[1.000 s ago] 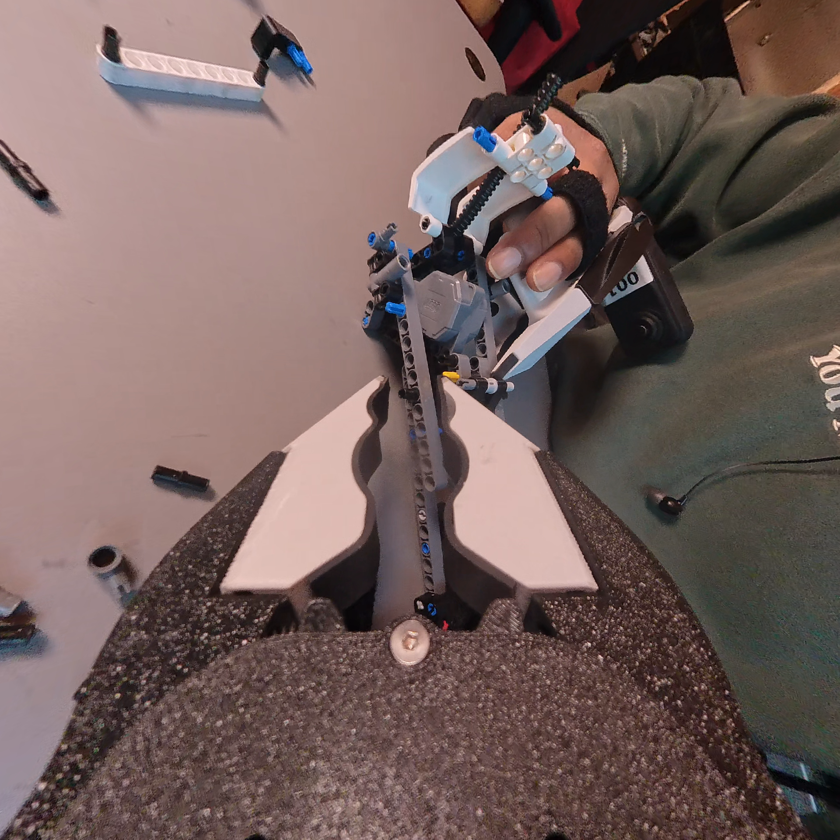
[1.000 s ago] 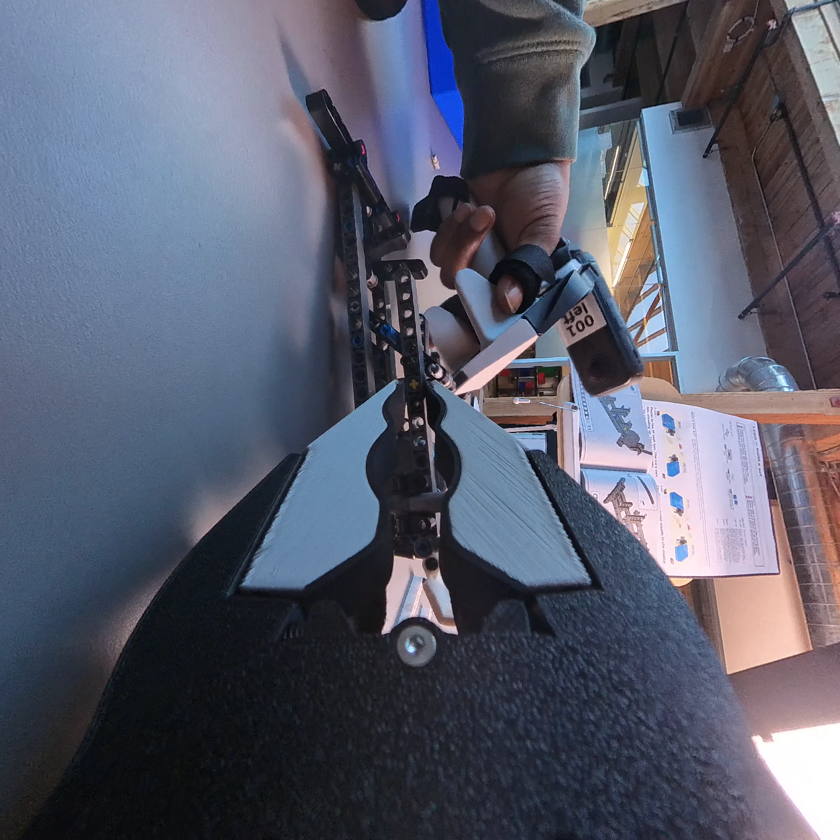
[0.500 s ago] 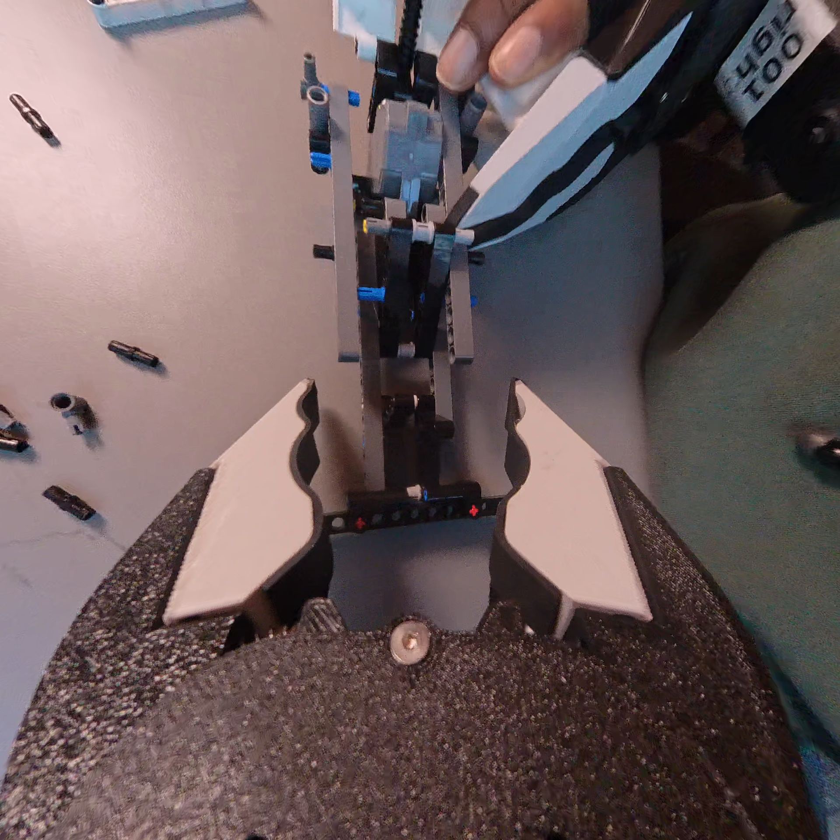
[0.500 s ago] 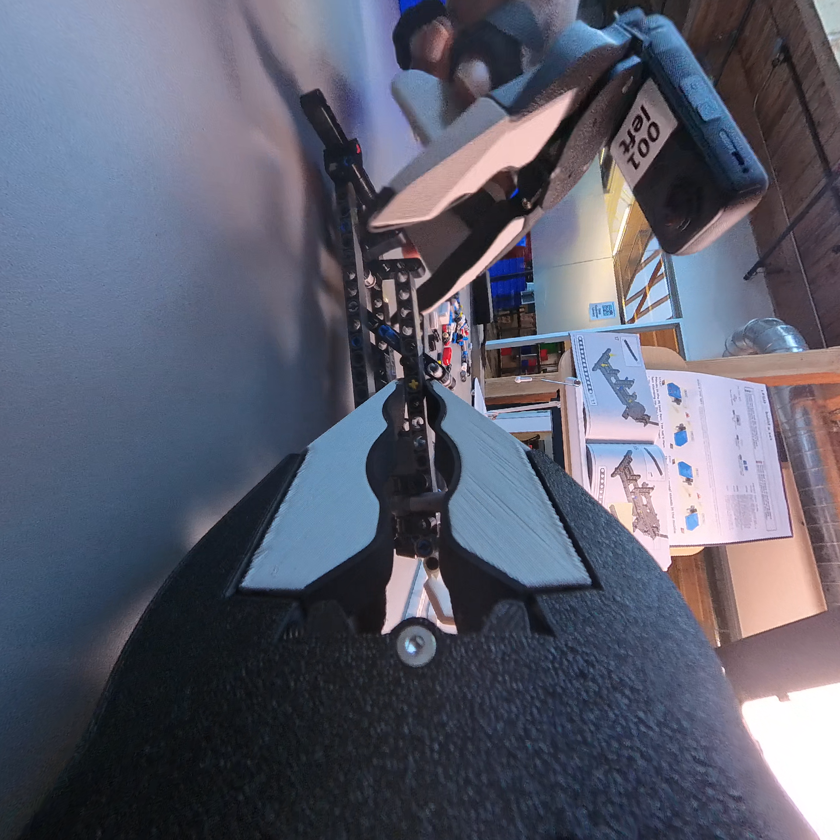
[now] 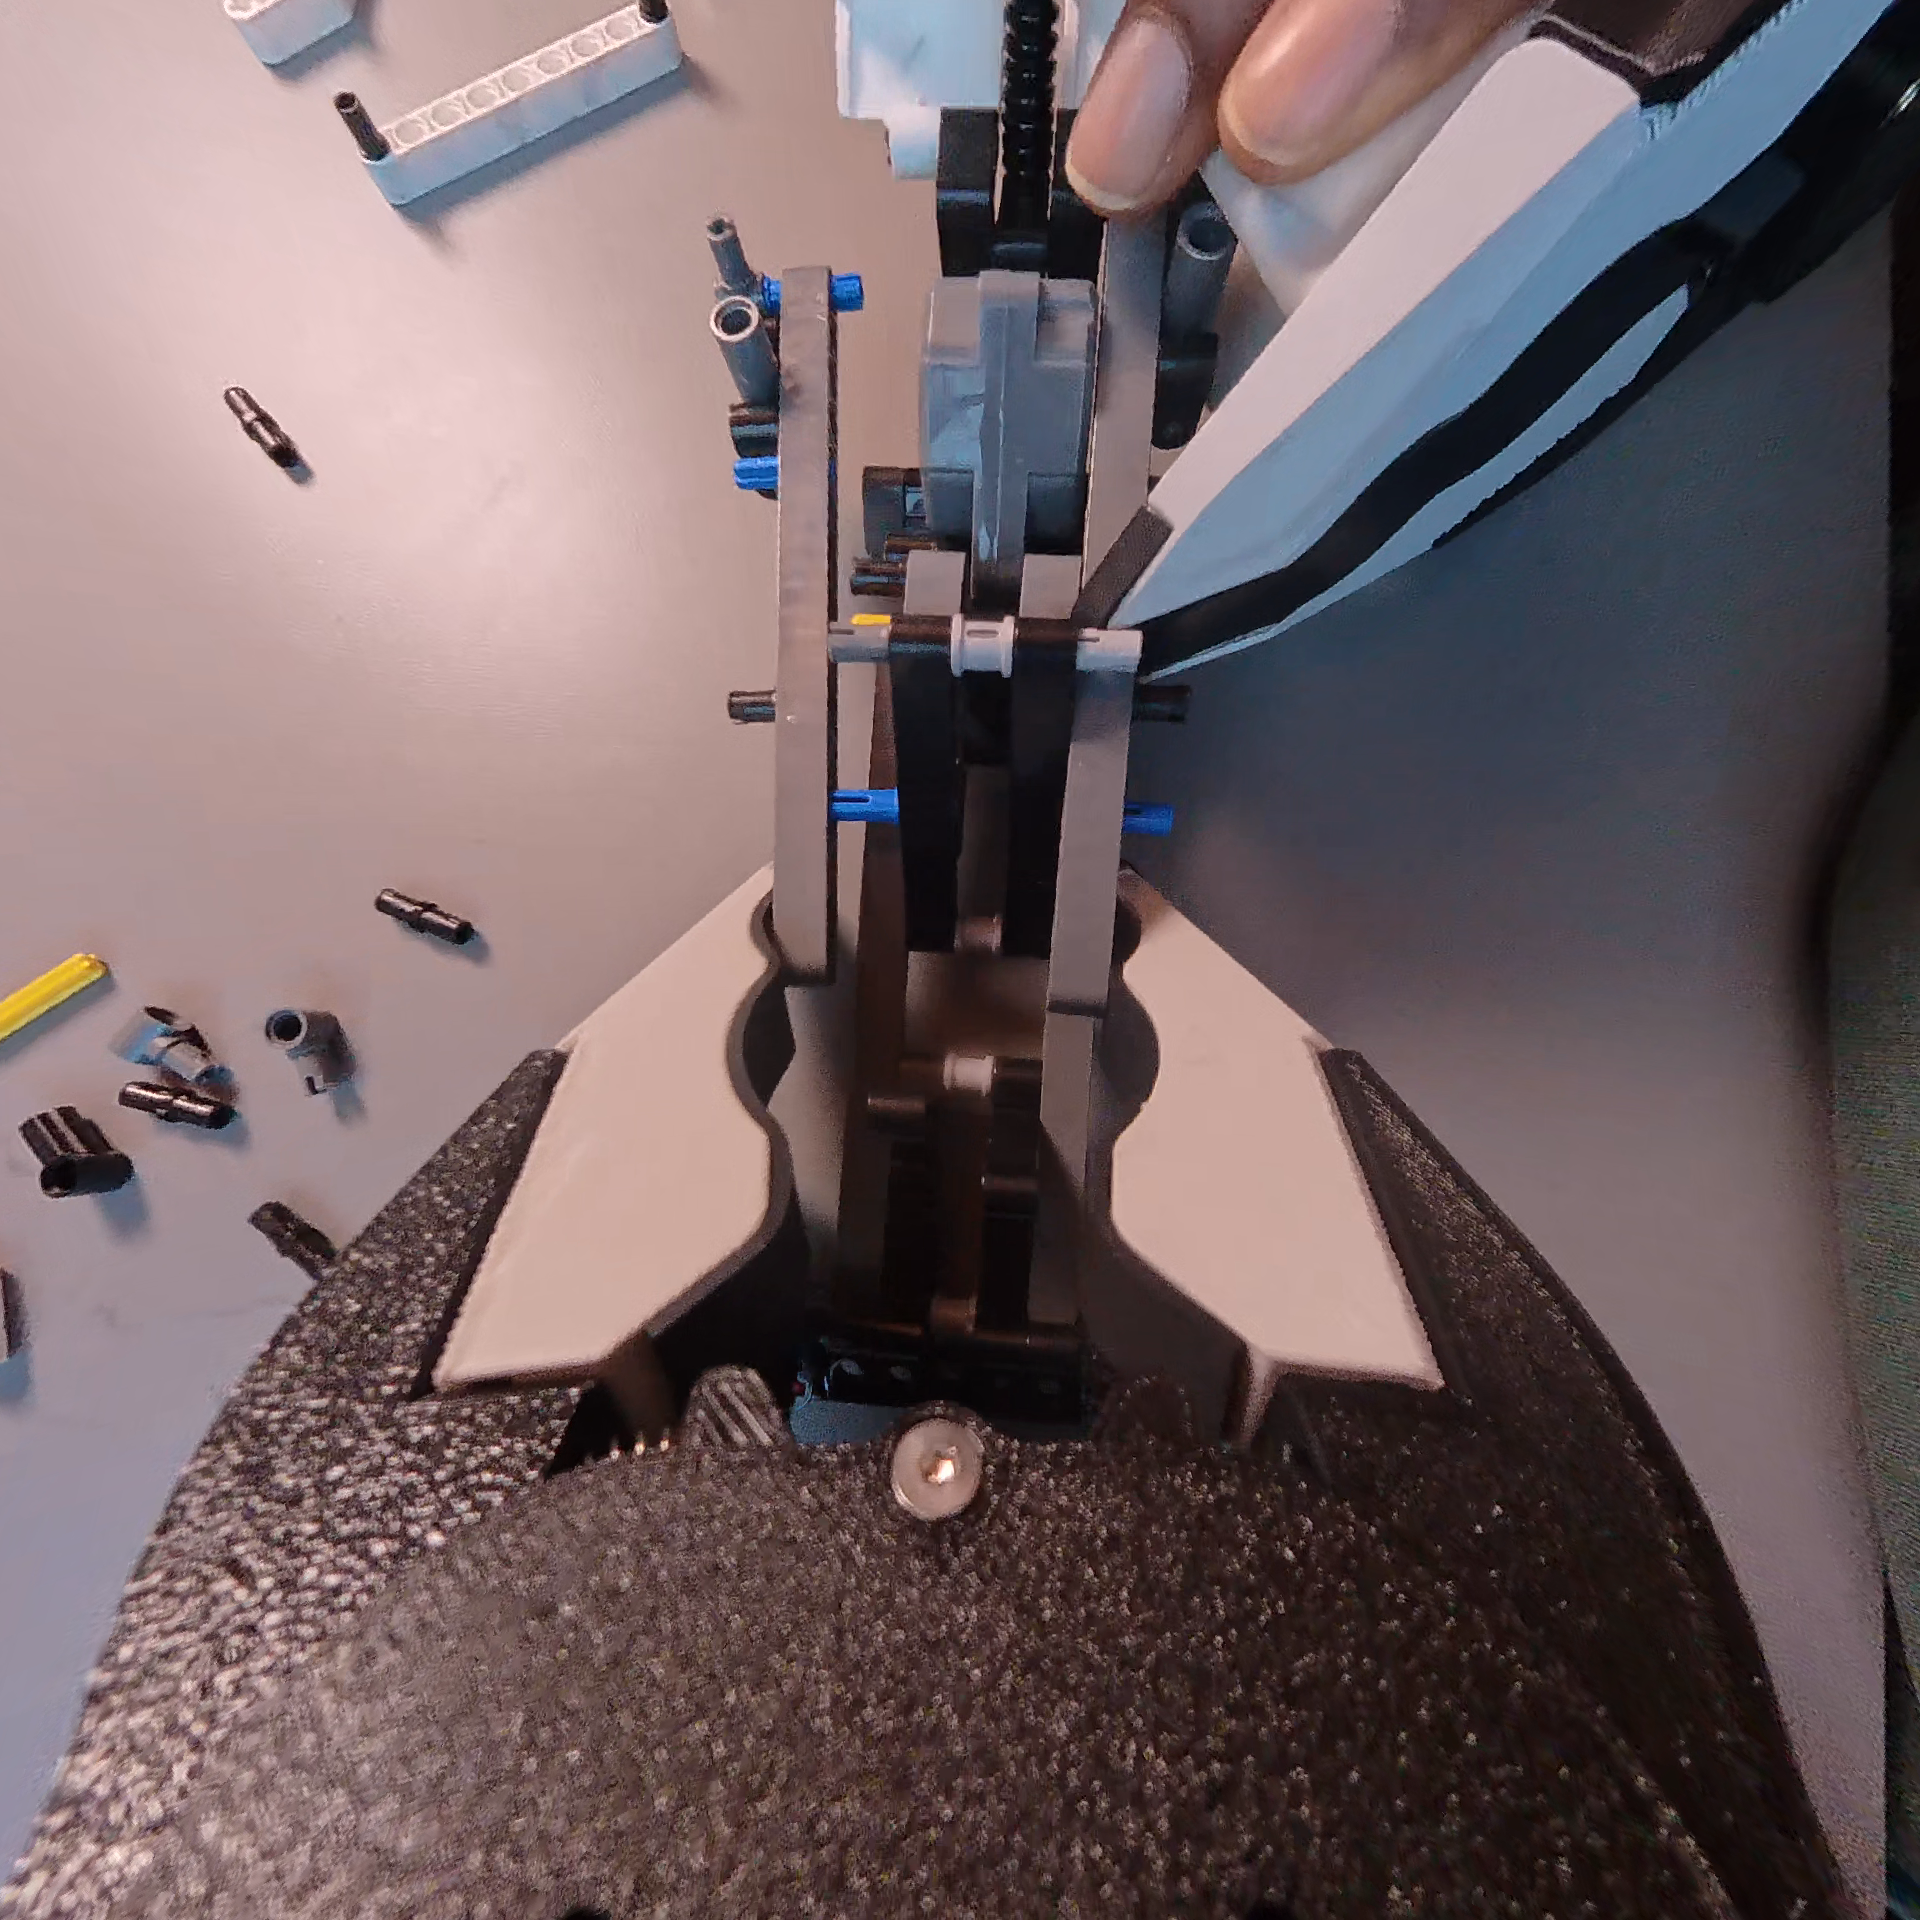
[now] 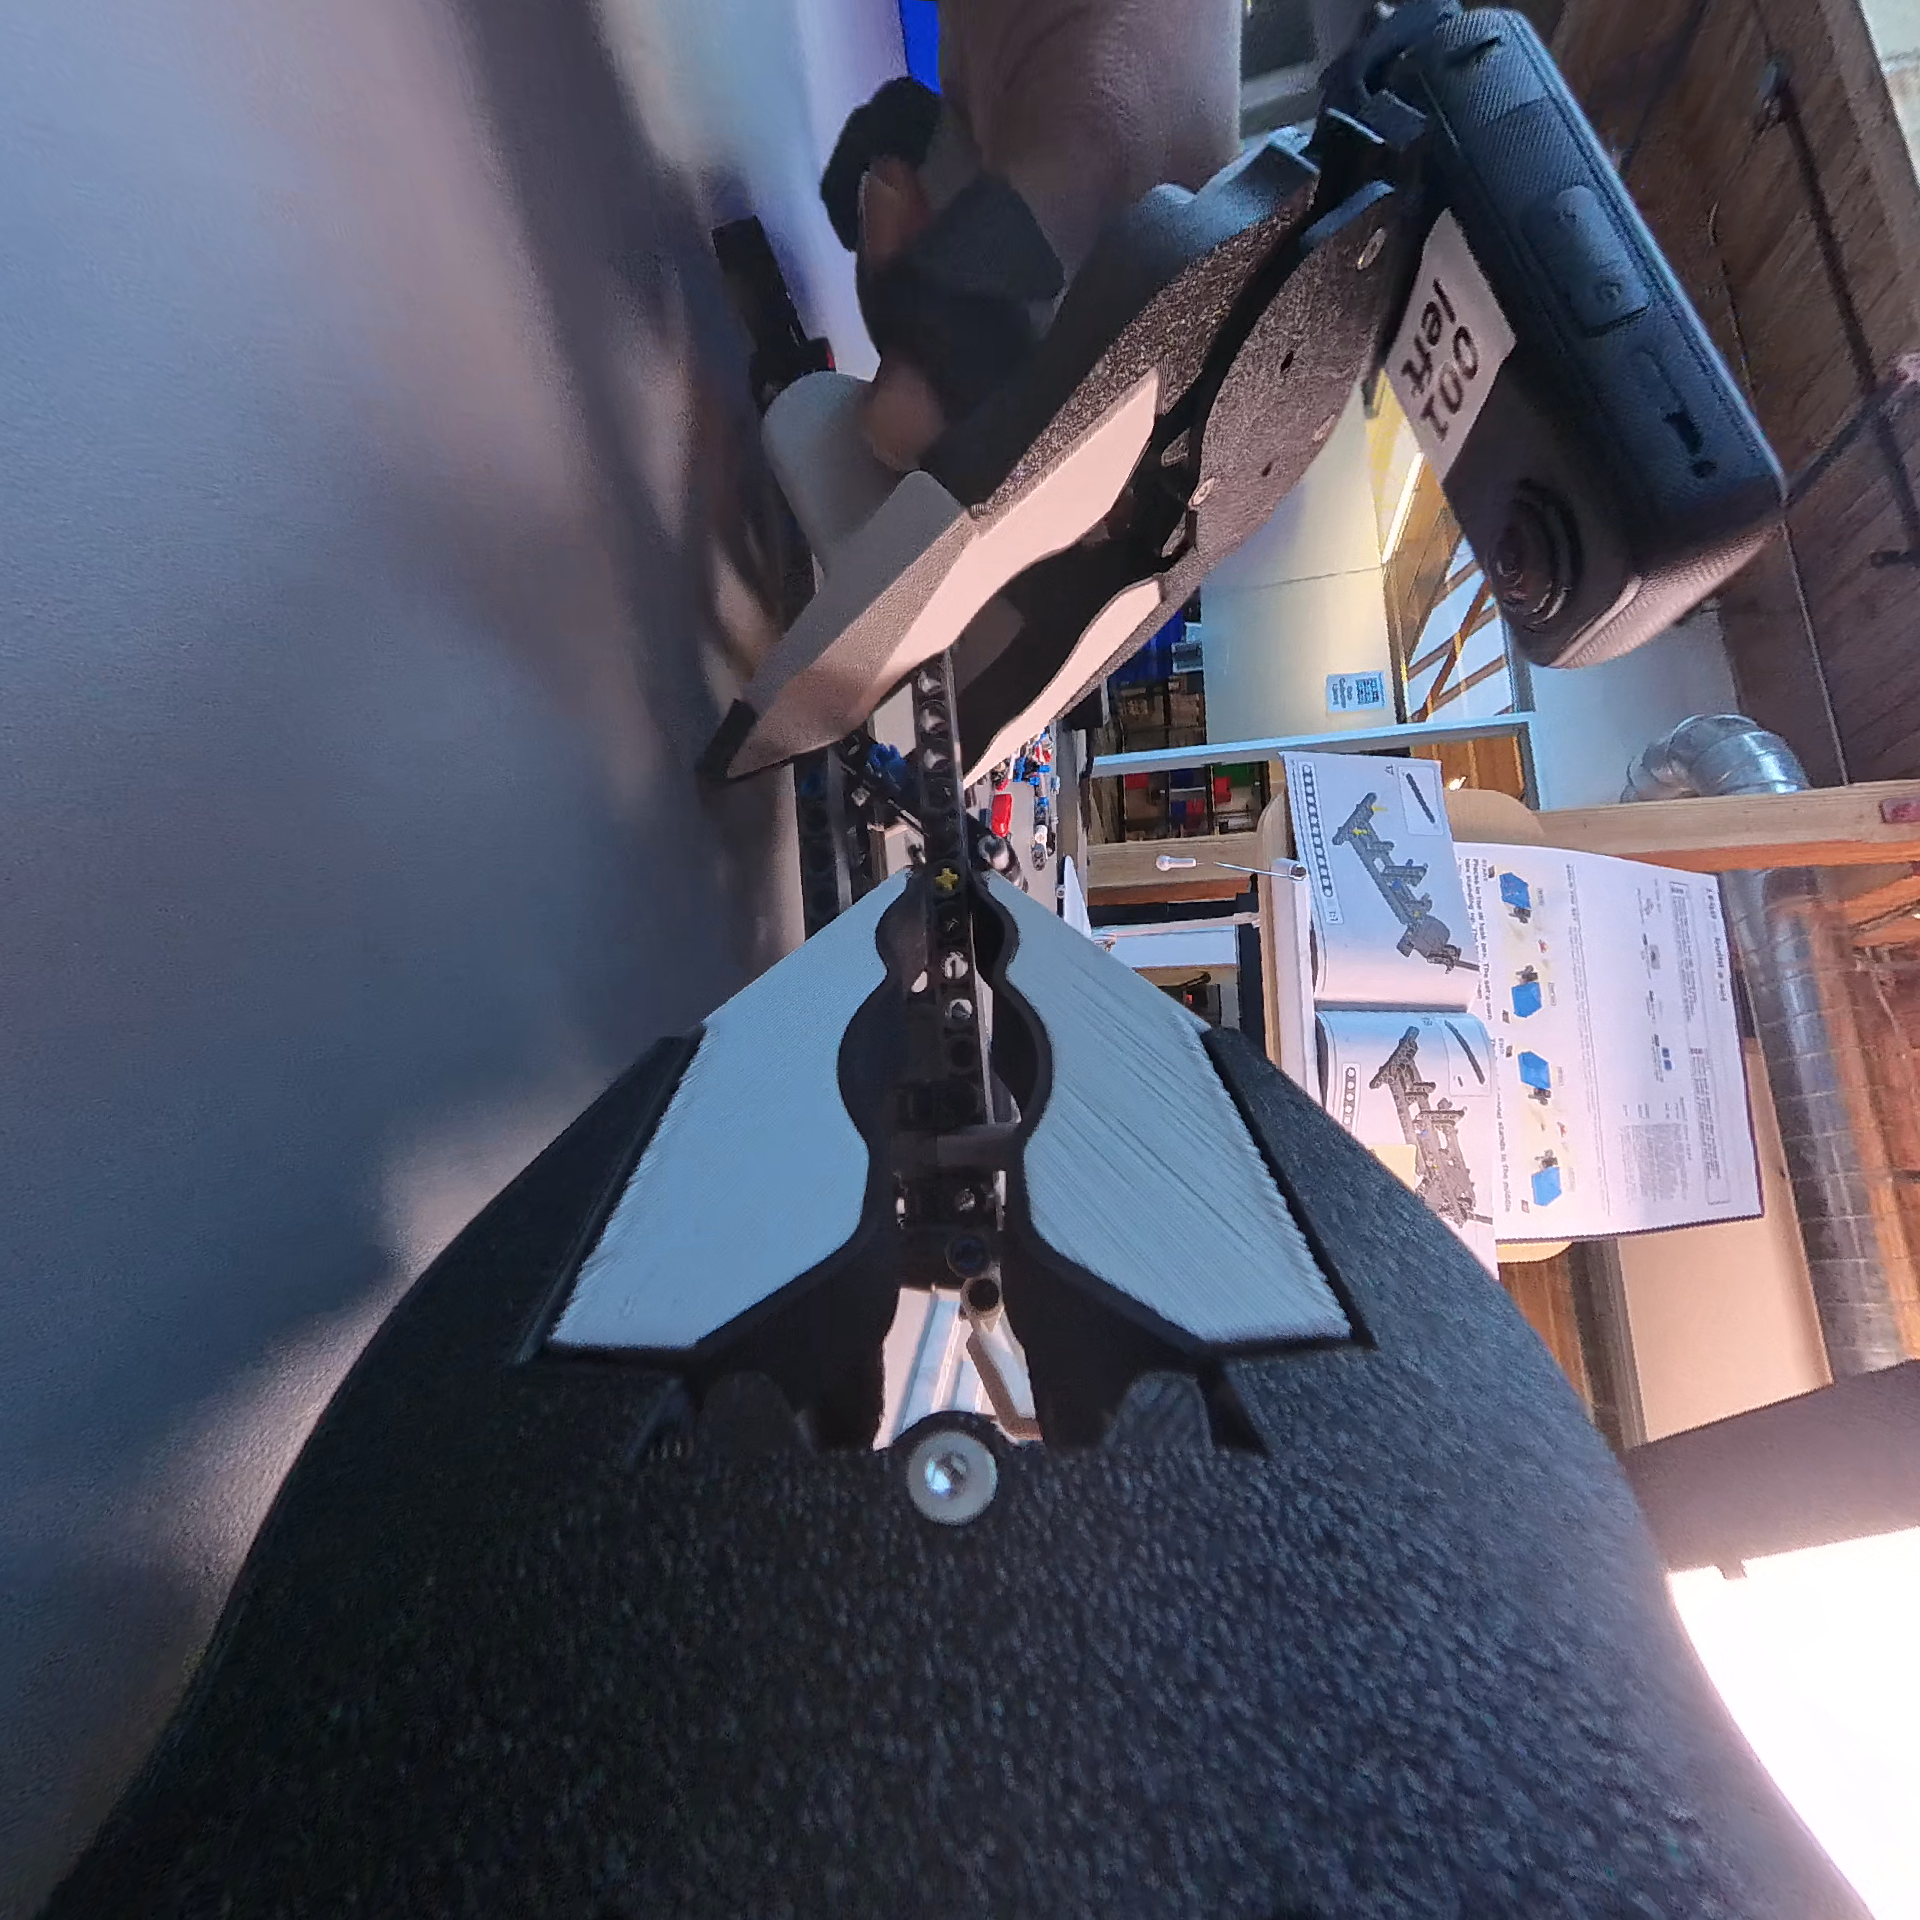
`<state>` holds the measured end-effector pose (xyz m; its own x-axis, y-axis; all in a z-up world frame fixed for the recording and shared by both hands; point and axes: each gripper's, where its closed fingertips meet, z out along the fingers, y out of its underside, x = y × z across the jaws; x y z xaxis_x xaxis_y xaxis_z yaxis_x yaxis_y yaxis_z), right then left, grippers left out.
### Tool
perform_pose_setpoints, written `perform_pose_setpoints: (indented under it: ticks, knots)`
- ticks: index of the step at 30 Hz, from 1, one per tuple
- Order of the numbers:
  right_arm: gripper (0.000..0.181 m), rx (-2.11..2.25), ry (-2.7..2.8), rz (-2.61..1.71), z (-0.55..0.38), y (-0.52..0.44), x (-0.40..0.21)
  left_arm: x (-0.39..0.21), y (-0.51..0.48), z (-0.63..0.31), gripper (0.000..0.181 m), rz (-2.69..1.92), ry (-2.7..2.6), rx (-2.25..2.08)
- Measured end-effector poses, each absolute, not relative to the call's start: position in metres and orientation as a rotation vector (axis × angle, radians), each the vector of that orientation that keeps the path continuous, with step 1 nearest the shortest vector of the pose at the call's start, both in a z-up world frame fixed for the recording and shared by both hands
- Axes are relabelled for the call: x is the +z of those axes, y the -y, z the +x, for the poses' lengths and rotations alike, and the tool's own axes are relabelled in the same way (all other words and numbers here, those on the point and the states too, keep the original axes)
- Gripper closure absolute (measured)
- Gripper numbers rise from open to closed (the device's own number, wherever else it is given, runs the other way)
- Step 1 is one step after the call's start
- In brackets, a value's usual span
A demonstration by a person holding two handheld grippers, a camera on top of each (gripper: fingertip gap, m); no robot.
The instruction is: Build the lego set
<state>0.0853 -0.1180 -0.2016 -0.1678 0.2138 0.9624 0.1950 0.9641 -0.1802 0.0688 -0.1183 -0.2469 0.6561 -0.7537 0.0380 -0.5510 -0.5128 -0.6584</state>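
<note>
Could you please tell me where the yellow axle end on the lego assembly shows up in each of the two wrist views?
Left wrist view: the yellow axle end sits just above centre, at the left tip of the cross axle through the beams.
Right wrist view: it appears as a yellow cross at centre, just above the fingertips of the right gripper.
Shared landmark: the lego assembly itself.

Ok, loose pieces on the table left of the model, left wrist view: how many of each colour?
White beams: 2
Yellow axle: 1
Grey connectors: 2
Black pins and connectors: 6, one cut off at the edge
Total: 11, lego model excluded
</note>
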Motion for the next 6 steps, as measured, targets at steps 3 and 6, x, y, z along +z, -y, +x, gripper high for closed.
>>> perform_pose_setpoints:
  ticks: [3, 6]
  knots:
    - [0.174, 0.020, 1.757, -0.306, 0.0842, 0.1188, -0.2022, -0.2474, 0.1194, 0.0683, 0.124, -2.249, -1.012, -0.417]
    - [0.174, 0.017, 1.756, -0.302, 0.0844, 0.1198, -0.2026, -0.2473, 0.1193, 0.0680, 0.122, -2.231, -1.038, -0.391]
